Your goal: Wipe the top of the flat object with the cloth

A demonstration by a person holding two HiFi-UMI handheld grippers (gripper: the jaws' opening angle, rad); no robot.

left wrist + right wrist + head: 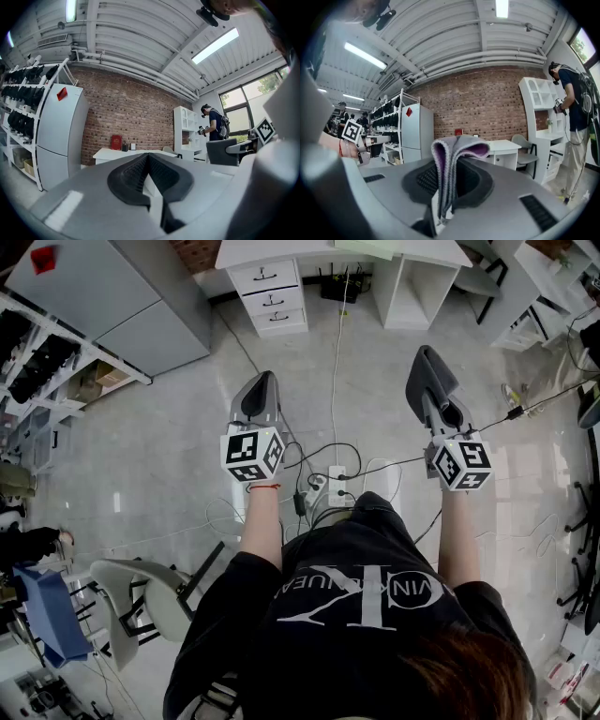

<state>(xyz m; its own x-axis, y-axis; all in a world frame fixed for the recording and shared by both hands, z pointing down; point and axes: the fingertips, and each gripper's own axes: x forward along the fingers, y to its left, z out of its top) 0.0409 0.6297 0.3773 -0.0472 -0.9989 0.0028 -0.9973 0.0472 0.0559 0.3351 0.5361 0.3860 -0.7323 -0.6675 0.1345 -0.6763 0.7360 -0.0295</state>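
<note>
1. In the middle of the head view, the person held the left hand-held gripper [264,382] and the right hand-held gripper [427,360] out side by side and well apart, over the pale grey floor [141,446].
2. In its own view, the left hand-held gripper [149,161] had its two black ribbed jaws pressed together with nothing between them.
3. The right hand-held gripper [449,176] was clamped on the folded grey cloth with a purple inner face [453,152]. The fold stood up above the jaws at the centre of that view.
4. A white power strip [337,486] with cables lay on the floor between the person's forearms, just below the centre of the head view.
5. A white drawer unit [268,296] stood at the top of the head view, and a grey chair [141,596] at its lower left.
6. A red brick wall [122,117] filled the background of both gripper views. Another person [574,108] stood at the right edge of the right gripper view, beside white shelving [536,108].
</note>
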